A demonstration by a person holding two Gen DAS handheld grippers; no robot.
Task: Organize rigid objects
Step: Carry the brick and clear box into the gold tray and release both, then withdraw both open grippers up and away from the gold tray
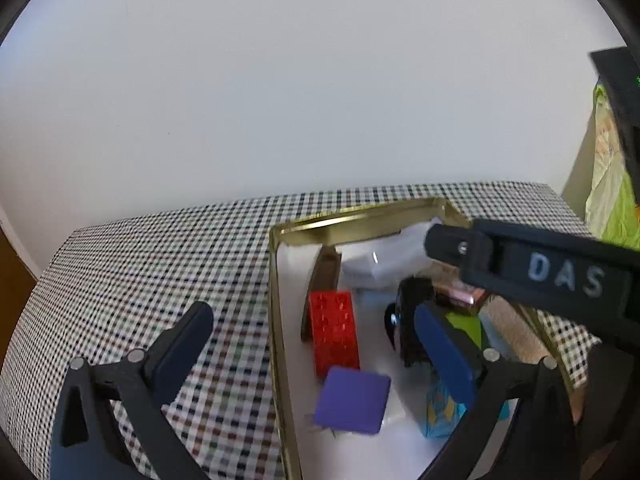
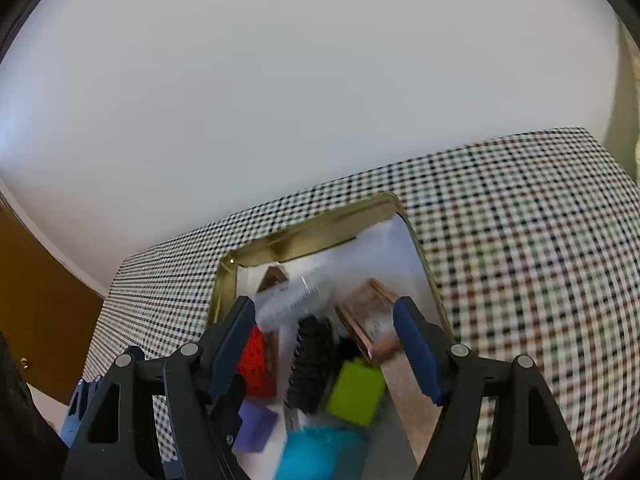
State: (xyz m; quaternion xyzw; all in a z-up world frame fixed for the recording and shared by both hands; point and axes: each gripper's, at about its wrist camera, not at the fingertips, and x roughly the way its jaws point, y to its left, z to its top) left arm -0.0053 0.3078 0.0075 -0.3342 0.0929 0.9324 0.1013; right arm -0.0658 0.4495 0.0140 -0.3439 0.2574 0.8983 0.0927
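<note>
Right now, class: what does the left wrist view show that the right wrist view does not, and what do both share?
Only the left wrist view shows the right gripper from outside, lettered "DAS", reaching over the tray, and a green bag at the right edge. Only the right wrist view shows a brown door at left. Both show the gold-rimmed tray, the red block, purple block, green block and checked cloth.

Checked tablecloth across lower frame. Plain white wall filling upper frame. Brown wooden door at left edge. Green-and-white bag at right edge.
</note>
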